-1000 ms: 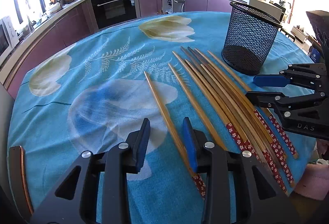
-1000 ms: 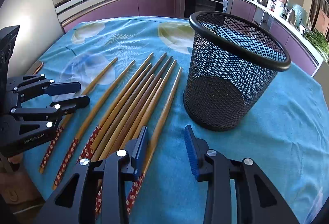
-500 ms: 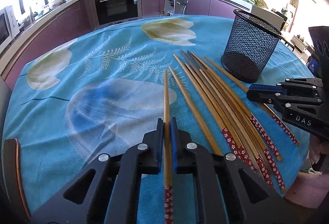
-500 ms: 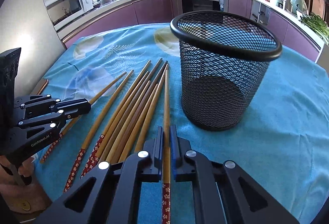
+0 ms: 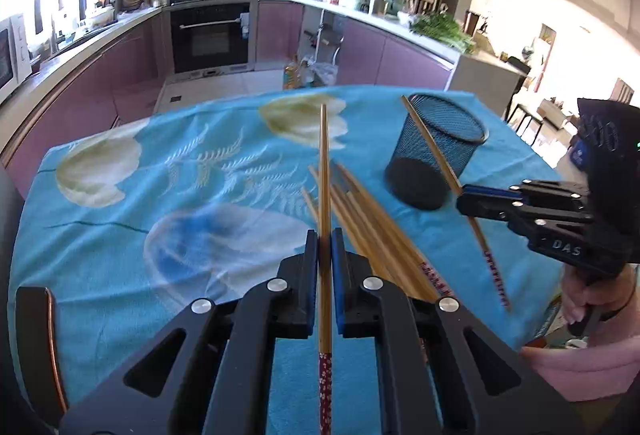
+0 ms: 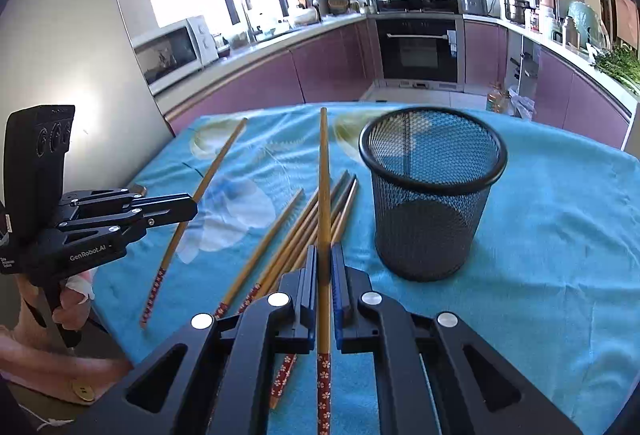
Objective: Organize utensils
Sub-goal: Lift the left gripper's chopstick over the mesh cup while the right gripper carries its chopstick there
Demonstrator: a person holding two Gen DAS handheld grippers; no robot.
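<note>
Starting at the left: the left gripper (image 5: 325, 255) is clamped tight on one chopstick (image 5: 325, 195), which runs straight out between the blue pads with its red flowered end poking back toward the camera. That stick is up off the surface (image 5: 120, 235), its bare tip reaching out over the far part of the blue flower-print cloth. From the right wrist view you can see the same gripper (image 6: 188, 205) out at the left edge, with the stick slanting through it and a hand (image 6: 60, 299) wrapped round the handle below.

In the middle, the rest of the chopsticks (image 6: 296, 235) lie in a loose bunch on the cloth, roughly side by side, plain tips pointing far, red patterned ends near. I can't count them cleanly where they overlap.

Right of the bunch, the right gripper (image 6: 325, 267) is squeezed shut on a chopstick of its own (image 6: 324, 175), held the same way, tip far and decorated end trailing back near the camera. This one is lifted clear of the pile too. In the left wrist view that stick crosses in front of the basket at a slant.

Furthest right stands the black mesh basket (image 6: 432, 195), upright on the cloth, just beside the bunch. As far as I can see through the mesh, nothing is inside.
</note>
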